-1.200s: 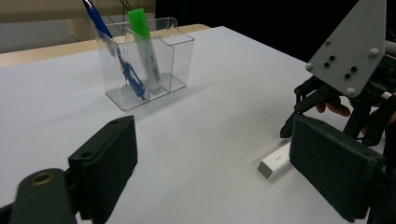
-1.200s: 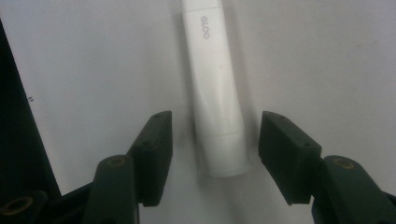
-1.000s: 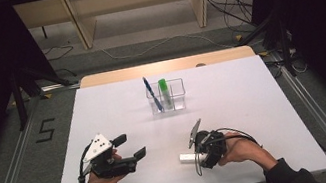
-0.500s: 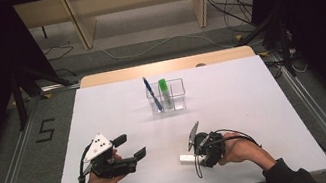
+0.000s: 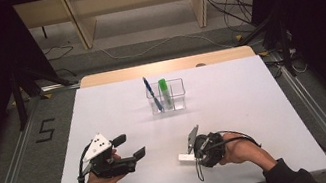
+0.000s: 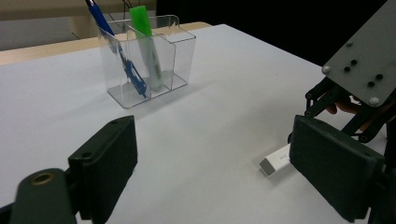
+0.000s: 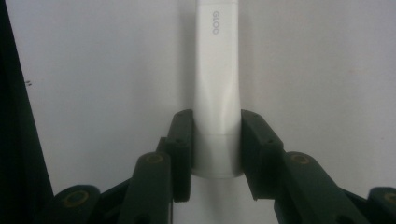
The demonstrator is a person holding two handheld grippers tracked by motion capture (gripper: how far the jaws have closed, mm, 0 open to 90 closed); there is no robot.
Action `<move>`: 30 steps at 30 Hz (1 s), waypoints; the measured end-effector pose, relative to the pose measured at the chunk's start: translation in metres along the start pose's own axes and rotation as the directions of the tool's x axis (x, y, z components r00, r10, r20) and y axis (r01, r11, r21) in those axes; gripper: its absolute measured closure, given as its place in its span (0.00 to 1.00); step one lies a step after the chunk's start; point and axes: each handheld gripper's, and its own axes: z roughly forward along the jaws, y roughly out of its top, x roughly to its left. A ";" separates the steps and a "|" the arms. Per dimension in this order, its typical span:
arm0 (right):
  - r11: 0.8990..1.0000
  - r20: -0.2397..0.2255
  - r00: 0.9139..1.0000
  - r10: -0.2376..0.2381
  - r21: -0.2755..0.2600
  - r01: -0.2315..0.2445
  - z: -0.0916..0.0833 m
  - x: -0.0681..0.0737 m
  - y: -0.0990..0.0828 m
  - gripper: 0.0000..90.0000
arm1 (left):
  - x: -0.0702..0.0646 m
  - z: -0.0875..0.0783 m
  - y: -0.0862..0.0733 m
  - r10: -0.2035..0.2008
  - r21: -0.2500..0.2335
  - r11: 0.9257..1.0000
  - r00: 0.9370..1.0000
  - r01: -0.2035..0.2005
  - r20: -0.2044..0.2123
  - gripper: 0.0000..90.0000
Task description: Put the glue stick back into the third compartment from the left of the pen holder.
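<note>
Right claw (image 7: pixel 216 154): its jaws had just been closing and stood clamped on the near end of the white glue stick (image 7: pixel 217 100), one pad against each side.
Glue stick: it lay flat on the white bench (image 5: pixel 274 102), running straight out ahead of the right claw, its lettered end farthest from the pads.
Step in hand: by my judgement, securing the grip before a lift toward the organiser.
Doing it well: the pads sat close to the stick's tail, so the long free end would likely droop or swing; a firm squeeze and a slow, level lift would suit, with the stick turned upright only once clear of the bench.
Left claw (image 6: pixel 224 163): its jaws stood wide apart with nothing between them, held beside the right claw and just above the bench.
Clear organiser (image 5: pixel 166 97): well ahead of both claws, toward the far side of the bench, split into compartments.
Blue pen (image 5: pixel 152 93): leaning in the organiser's left compartment.
Green marker (image 5: pixel 164 90): upright in the next compartment.
In the way: the bench between the right claw and the organiser held nothing; the marker and pen tops rising above the rim could catch the stick on its way down, so the free right-hand compartment looked the safer target.
</note>
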 end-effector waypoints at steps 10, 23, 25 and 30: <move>0.995 0.131 0.989 -0.070 -0.067 0.079 -0.012 0.010 0.002 0.75 | 0.002 -0.001 0.001 -0.012 0.005 1.000 1.000 0.012 -0.008 0.16; 0.943 0.435 0.877 -0.206 -0.150 0.296 -0.023 0.027 0.005 0.75 | 0.008 -0.004 0.006 -0.055 0.009 0.998 0.999 0.055 -0.003 0.16; 0.938 0.483 0.848 -0.219 -0.137 0.320 -0.023 0.029 0.006 0.75 | 0.008 -0.004 0.008 -0.066 0.008 0.998 0.998 0.066 0.009 0.16; 0.917 0.583 0.770 -0.260 -0.101 0.386 -0.021 0.034 0.005 0.75 | 0.005 -0.003 0.012 -0.073 0.038 0.997 0.997 0.072 0.011 0.16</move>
